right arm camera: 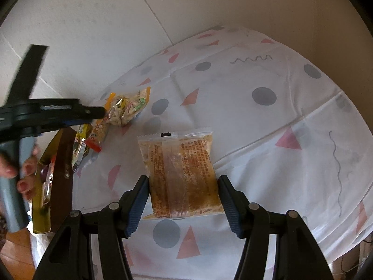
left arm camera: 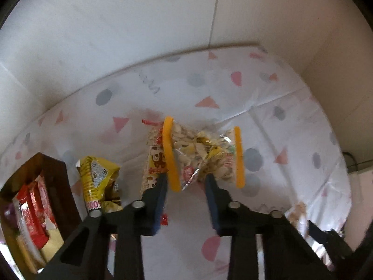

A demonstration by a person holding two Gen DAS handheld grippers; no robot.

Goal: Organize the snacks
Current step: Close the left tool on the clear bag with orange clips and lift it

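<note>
Left claw (left arm camera: pixel 186 177) pinching clear snack bag (left arm camera: pixel 200 154) above the bench (left arm camera: pixel 291 107). Right claw (right arm camera: pixel 183 184) spread wide, straddling orange cracker pack (right arm camera: pixel 181 172) lying flat.

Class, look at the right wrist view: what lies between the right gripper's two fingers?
The orange-brown snack packet lies flat on the patterned tablecloth between the open right gripper fingers, neither touching it.

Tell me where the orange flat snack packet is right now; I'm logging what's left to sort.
In the right wrist view, the orange flat snack packet lies on the patterned tablecloth, between the open right tongs, right of the brown box.
</note>
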